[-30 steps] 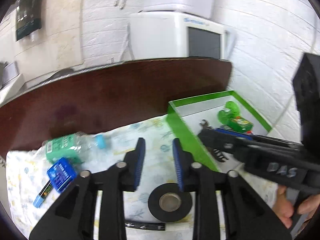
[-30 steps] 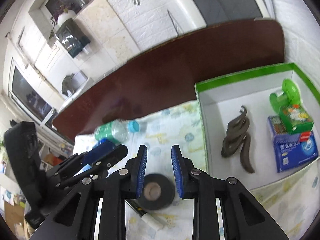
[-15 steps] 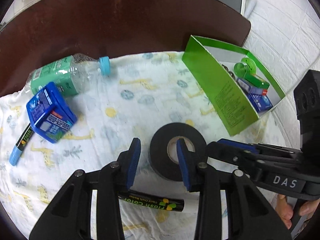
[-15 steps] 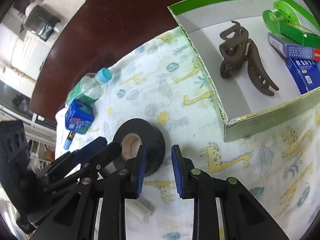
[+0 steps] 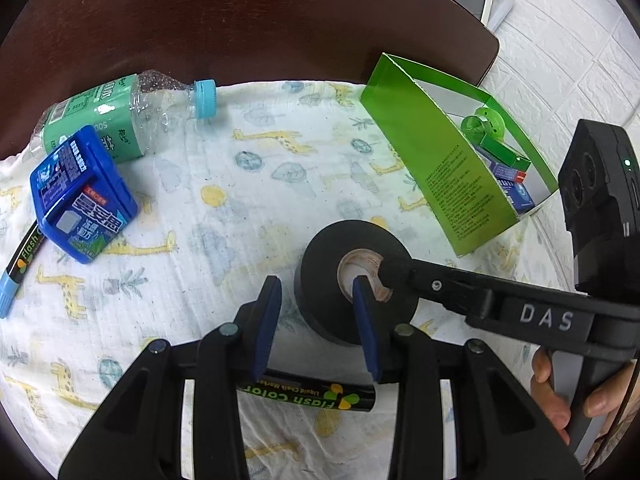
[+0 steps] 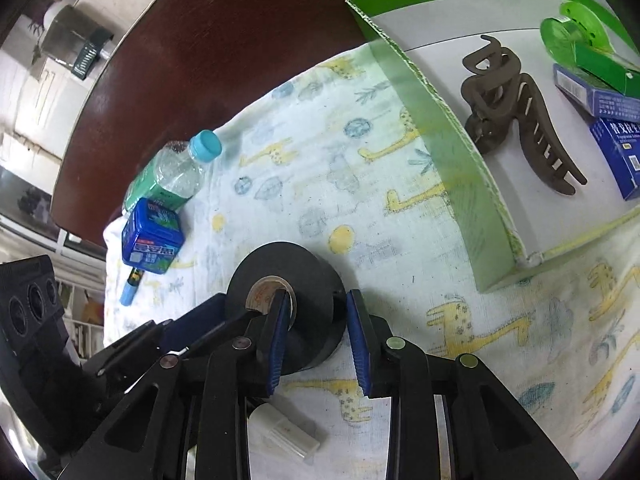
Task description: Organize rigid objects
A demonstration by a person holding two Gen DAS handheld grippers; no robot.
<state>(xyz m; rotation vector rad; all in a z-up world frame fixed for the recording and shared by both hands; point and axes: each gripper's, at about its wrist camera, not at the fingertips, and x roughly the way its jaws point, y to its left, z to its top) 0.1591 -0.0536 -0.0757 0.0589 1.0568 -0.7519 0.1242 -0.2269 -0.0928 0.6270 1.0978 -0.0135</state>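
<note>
- One tape roll [image 5: 356,280], black, lies flat on the giraffe-print cloth [image 5: 224,200], just left of the green box [image 5: 432,164].
- Left gripper [image 5: 316,320]: jaws apart, straddling the roll's near-left wall. One blue pad [image 5: 365,328] sits in the cardboard core, the other outside the rim. A gap shows at the outer pad; not clamped.
- Right gripper [image 6: 316,336]: jaws apart too, straddling the roll's right wall. Left pad [image 6: 278,340] is in the core, right pad beside the outer rim. Whether the pads touch the tape is hard to judge here.
- In the left view one right-gripper finger [image 5: 440,284] reaches over the roll to the core; a hand [image 5: 560,392] grips its handle at lower right.
- Markers: two. One [image 5: 308,394] labelled "Flash Color" lies under the left gripper, its white cap [image 6: 288,428] showing in the right view. The other [image 5: 20,268], blue-tipped, lies at the cloth's left edge, partly under the blue tin [image 5: 80,196].
- One bottle [image 5: 120,120], green label and blue cap, lies on its side touching the tin.
- Box contents, counted in the right view: one brown hair claw [image 6: 516,116], one green dispenser [image 6: 580,40], two blue cartons [image 6: 620,152].
- One dark wooden table [image 5: 240,24] carries everything.
</note>
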